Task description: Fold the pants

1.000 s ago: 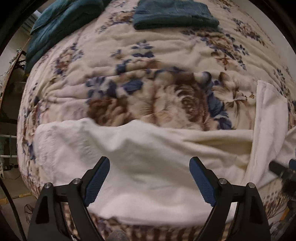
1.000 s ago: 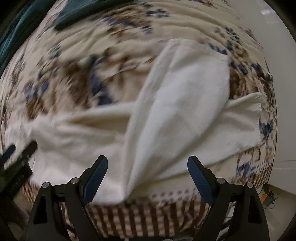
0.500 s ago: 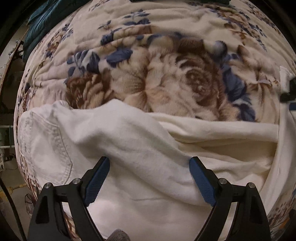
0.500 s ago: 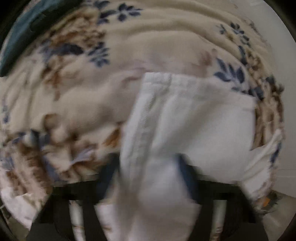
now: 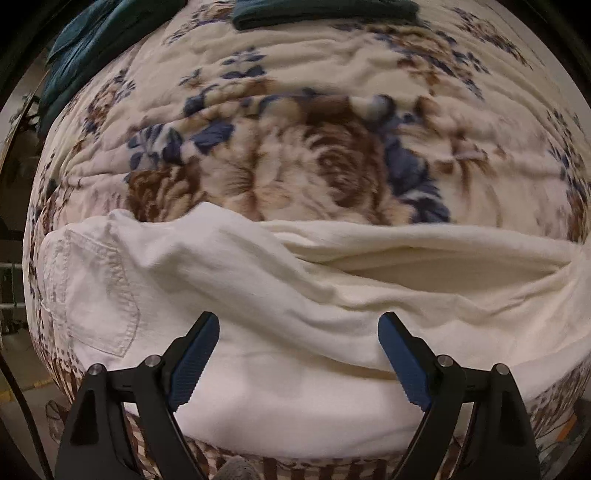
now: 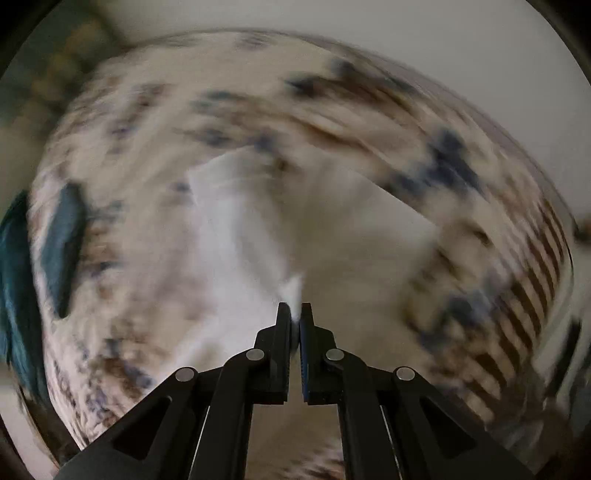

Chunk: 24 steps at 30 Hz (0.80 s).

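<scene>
White pants (image 5: 258, 295) lie crumpled across the near edge of a bed with a floral blanket (image 5: 295, 129); a back pocket (image 5: 96, 291) shows at the left. My left gripper (image 5: 297, 354) is open and hovers just over the pants' waist area, touching nothing. In the blurred right wrist view, my right gripper (image 6: 294, 314) is shut on a pinch of the white pants (image 6: 258, 229) and holds a leg section lifted over the blanket (image 6: 369, 110).
Folded dark teal garments (image 5: 321, 11) lie at the far side of the bed, with more teal cloth (image 5: 92, 48) at the far left; teal cloth (image 6: 62, 251) also shows in the right wrist view. The bed's striped front edge (image 5: 277, 465) is just below my left gripper.
My right gripper closed on the pants leg and is swinging it fast, blurring its view. The left gripper pulled back a little; the pants have bunched and the leg at the right has gone.
</scene>
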{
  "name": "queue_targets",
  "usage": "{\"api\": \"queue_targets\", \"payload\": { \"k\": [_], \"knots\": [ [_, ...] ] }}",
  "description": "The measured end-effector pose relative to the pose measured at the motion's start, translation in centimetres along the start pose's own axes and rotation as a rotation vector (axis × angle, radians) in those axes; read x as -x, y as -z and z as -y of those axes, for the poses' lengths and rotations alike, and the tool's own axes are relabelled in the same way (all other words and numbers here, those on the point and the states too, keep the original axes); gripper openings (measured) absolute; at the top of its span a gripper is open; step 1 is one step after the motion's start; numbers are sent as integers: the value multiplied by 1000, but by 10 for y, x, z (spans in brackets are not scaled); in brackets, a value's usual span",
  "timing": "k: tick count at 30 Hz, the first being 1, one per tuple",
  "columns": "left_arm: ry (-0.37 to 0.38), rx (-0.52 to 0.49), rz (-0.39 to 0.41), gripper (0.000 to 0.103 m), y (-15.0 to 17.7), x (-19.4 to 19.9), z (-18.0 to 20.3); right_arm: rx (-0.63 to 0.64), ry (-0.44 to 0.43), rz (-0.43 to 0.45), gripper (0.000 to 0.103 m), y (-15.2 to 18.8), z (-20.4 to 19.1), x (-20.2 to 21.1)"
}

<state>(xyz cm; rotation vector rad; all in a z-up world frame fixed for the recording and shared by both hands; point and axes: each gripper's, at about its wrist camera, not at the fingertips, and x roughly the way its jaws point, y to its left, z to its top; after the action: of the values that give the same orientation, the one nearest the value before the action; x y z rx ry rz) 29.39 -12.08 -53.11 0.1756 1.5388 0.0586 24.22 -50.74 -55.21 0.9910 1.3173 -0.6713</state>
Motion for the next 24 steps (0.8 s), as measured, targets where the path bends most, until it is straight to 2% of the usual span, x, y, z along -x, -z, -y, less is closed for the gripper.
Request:
{"api": "queue_targets", "payload": {
  "k": [2, 4, 6, 8, 10, 12, 14, 16, 17, 18, 19, 20, 22, 24],
  "knots": [
    [-2, -17, -11, 88, 1, -3, 6, -71, -3, -150, 7, -1, 32, -32],
    [-1, -34, -8, 88, 1, -2, 14, -114, -7, -193, 13, -1, 48, -38],
    [-4, -54, 1, 88, 0, 2, 22, -110, 43, -152, 36, -1, 52, -19],
    [0, -57, 6, 88, -3, 4, 26, -80, 54, -47, 43, 0, 43, 14],
    [14, -61, 1, 88, -11, 6, 32, -61, -19, 2, 47, -2, 27, 34],
    [5, -71, -6, 88, -22, 1, 40, -24, -157, -28, 51, -11, -2, 33],
    [-21, -82, -17, 88, -34, -9, 45, 46, -216, -123, 51, -24, -42, 3],
    [-48, -84, -16, 88, -52, -20, 50, 122, -202, -186, 51, -30, -72, -30],
    [-60, -86, -13, 88, -59, -24, 50, 169, -173, -226, 47, -32, -94, -52],
    [-73, -84, -7, 88, -66, -27, 50, 195, -139, -272, 26, -33, -110, -76],
    [-82, -80, 1, 88, -73, -29, 50, 197, -133, -311, 17, -33, -124, -97],
    [-85, -76, 4, 88, -78, -31, 48, 207, -137, -326, 9, -31, -134, -108],
    [-87, -55, 11, 88, -91, -33, 42, 227, -143, -298, 9, -34, -153, -115],
    [-99, -36, 25, 88, -103, -35, 34, 275, -175, -233, 9, -37, -172, -108]
  ]
}}
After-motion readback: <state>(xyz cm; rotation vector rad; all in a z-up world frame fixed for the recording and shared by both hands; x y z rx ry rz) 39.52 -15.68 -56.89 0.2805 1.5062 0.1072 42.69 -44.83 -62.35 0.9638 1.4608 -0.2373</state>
